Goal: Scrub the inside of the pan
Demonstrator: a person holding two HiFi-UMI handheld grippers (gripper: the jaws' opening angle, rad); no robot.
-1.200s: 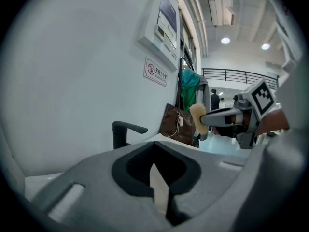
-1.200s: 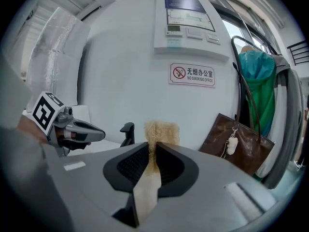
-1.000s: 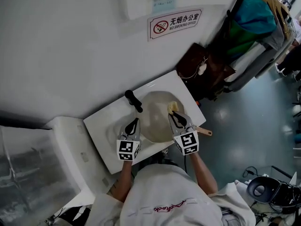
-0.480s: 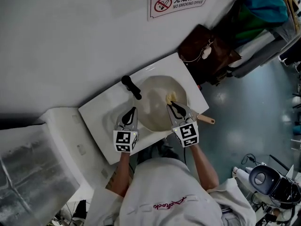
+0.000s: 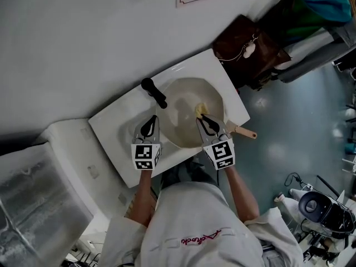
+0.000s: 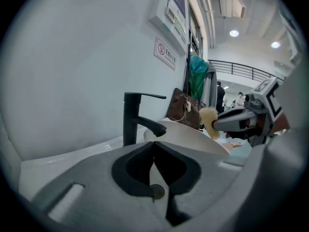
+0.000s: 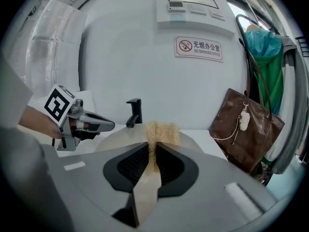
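A cream pan (image 5: 181,102) with a wooden handle (image 5: 246,131) rests in the white sink (image 5: 119,121). My right gripper (image 5: 203,118) is shut on a yellow sponge (image 5: 199,109) over the pan's inside, right of its middle. In the right gripper view the sponge (image 7: 161,129) sticks out past the shut jaws above the pan (image 7: 120,137). My left gripper (image 5: 150,121) hovers at the pan's left edge, shut on nothing. The left gripper view shows its jaws (image 6: 154,146) meeting, with the pan (image 6: 188,135) and the sponge (image 6: 209,117) beyond.
A black faucet (image 5: 154,92) stands at the sink's back, between the grippers and the white wall. A brown bag (image 5: 245,46) hangs right of the sink. A white unit (image 5: 67,166) stands to the left. A no-smoking sign (image 7: 198,48) is on the wall.
The head view has shifted. My right gripper has carried the sponge from the pan's far right rim in toward its middle. The left gripper has stayed beside the pan.
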